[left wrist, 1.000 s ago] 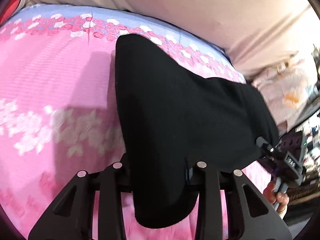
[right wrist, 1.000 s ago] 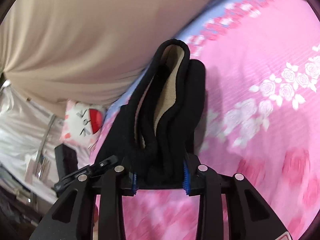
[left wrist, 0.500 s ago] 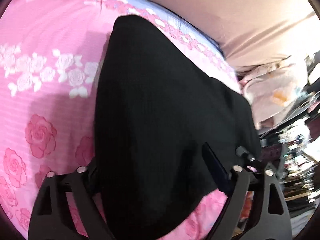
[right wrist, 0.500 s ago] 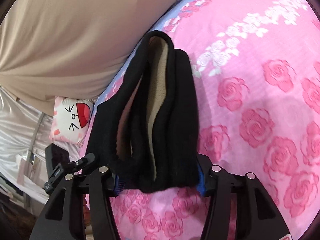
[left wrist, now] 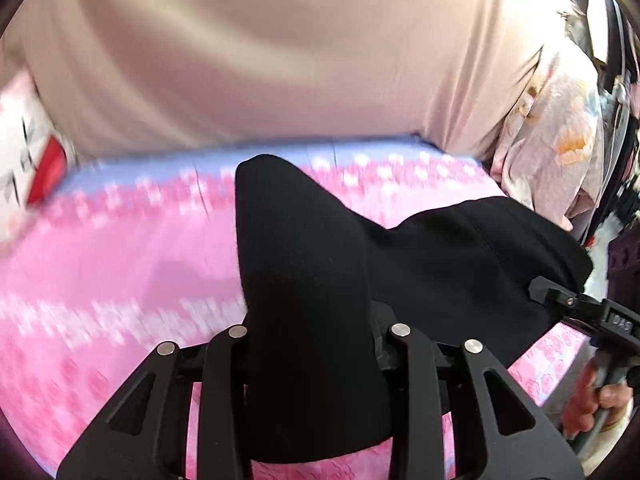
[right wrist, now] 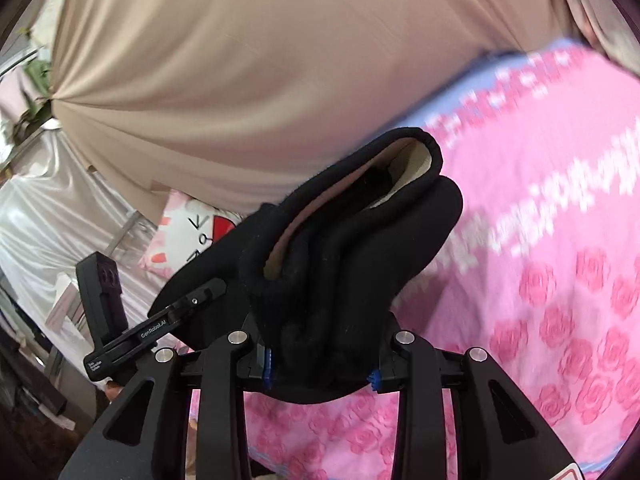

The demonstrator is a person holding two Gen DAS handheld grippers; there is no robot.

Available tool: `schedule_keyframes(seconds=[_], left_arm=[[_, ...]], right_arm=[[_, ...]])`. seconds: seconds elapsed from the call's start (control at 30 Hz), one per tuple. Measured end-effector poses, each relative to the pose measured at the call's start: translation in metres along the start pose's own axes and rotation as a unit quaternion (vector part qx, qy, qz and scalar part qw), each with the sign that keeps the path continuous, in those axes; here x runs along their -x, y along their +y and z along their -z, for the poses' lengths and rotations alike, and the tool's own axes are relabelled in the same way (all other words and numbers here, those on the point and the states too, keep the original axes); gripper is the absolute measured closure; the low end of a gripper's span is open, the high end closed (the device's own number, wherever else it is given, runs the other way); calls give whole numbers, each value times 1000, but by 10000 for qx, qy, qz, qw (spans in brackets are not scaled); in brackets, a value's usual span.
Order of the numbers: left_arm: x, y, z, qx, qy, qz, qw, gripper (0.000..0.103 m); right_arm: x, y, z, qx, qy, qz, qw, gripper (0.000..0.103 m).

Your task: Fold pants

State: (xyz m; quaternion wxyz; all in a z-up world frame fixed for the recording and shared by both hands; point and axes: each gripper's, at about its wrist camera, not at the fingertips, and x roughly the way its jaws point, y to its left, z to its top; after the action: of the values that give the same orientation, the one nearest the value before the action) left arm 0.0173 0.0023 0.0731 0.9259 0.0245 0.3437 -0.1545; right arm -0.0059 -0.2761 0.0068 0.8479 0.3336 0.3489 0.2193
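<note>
— Black fabric fills the middle of both views. Where exactly are the pants (left wrist: 320,280)?

— Held up over the bed, bunched between both claws. In the left wrist view the left claw (left wrist: 316,344) is pinching a thick fold of them; the cloth drapes over its fingertips, so the tips themselves are hidden. From there the pants stretch to the right, towards the right claw (left wrist: 560,300), seen at the edge of that view with the person's hand (left wrist: 588,404) on its handle, partly cut off by the frame.

— And the right wrist view?

— The right claw (right wrist: 320,368) is pinching a gathered bundle of the pants (right wrist: 340,248), several layers thick, with a pale beige lining showing inside an opening. Blue pads peek out on either side of the cloth. The left claw (right wrist: 176,316) shows at the lower left, its tips buried in the fabric.

— What lies behind?

— A pink rose-print bedsheet (left wrist: 100,280) with a lilac border, blurred by motion, a beige curtain (right wrist: 240,80) above it, and a cartoon-face pillow (right wrist: 192,232) half hidden behind the pants.
</note>
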Motion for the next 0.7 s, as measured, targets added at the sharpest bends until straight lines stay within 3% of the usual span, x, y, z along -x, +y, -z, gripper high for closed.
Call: schedule_keyframes(seconds=[0.3, 0.7], left_arm=[[32, -14, -44, -447, -787, -483, 9947, 72], [32, -4, -97, -563, -1358, -639, 9871, 72]], right_arm=[[22, 42, -47, 723, -732, -195, 9945, 72], [8, 71, -108, 1291, -1233, -341, 9833, 72]])
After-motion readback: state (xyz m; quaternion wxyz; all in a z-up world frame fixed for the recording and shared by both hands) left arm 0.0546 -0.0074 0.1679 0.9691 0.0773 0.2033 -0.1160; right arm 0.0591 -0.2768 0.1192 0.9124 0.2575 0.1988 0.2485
